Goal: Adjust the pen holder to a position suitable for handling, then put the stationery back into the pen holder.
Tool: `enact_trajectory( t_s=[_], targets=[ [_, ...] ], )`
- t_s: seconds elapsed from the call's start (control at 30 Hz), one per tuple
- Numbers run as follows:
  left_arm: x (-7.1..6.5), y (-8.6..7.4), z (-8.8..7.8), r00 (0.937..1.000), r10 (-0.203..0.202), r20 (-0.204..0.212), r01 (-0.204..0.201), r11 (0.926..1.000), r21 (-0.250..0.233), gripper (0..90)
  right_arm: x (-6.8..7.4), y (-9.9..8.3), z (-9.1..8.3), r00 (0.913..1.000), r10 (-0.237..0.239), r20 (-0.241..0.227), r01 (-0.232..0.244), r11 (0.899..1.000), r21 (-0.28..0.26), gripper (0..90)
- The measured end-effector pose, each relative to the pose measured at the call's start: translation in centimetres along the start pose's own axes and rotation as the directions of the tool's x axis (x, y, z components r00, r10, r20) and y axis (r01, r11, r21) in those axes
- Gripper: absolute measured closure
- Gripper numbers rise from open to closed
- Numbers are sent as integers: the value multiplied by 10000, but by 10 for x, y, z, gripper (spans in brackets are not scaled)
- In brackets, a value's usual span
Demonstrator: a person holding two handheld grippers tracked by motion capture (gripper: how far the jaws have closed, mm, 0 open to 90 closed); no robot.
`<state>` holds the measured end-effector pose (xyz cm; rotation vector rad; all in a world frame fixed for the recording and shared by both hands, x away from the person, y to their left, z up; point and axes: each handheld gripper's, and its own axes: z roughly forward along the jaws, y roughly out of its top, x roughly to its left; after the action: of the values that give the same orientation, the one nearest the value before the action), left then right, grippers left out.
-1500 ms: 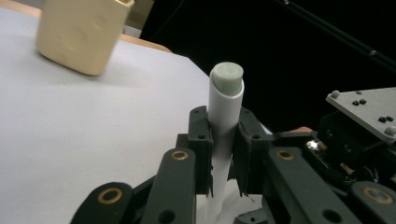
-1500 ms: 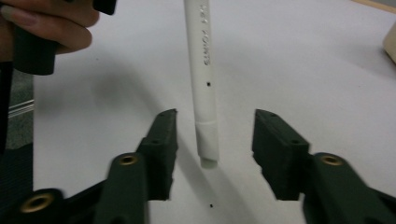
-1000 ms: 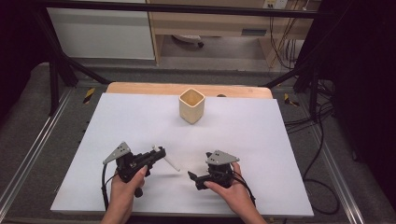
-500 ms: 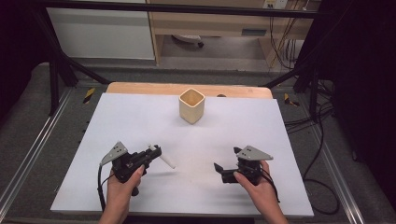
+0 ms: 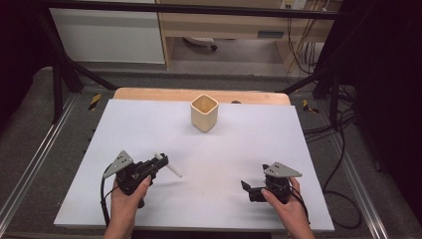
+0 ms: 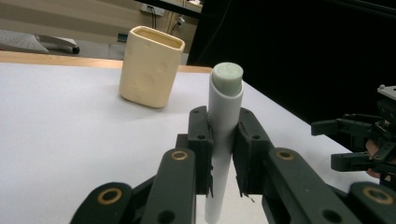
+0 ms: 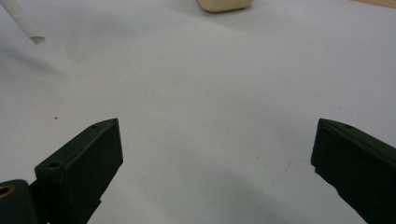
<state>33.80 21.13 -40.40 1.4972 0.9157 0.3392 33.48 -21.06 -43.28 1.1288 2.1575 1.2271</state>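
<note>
My left gripper is shut on a white tube, which crosses between the jaws with its greenish capped end sticking out past them. The tube's other end shows in the right gripper view. My right gripper hovers low over the white tabletop at the front right, jaws wide open with nothing between them; it also appears at the edge of the left gripper view. A cream square cup stands upright at the back middle, apart from both grippers.
The white sheet covers the table, with a wooden board edge behind it. Metal rails run along both sides, and cables lie on the floor at the right.
My right gripper has moved to the right, away from the left gripper. The left gripper has stayed in place with the white tube still in its jaws.
</note>
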Motion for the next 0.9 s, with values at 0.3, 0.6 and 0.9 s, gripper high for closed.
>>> enact_trajectory(
  t_s=[0.3, 0.6, 0.9],
  targets=[
    [-9, 9, -3, 9989, 456, -74, -456, 9990, -6, 787, -3, -4, 0, 9992, 376, 145, -372, 9990, -255, 38],
    [-16, 31, 28, 9969, 761, 182, -770, 9955, 549, 787, 2, -3, 3, 9998, 38, 178, -26, 9979, -652, 37],
    [-20, 54, 54, 9949, 936, 371, -964, 9919, 827, 787, 2, -3, 6, 9999, 122, 4, -121, 9983, -563, 38]
  ],
)
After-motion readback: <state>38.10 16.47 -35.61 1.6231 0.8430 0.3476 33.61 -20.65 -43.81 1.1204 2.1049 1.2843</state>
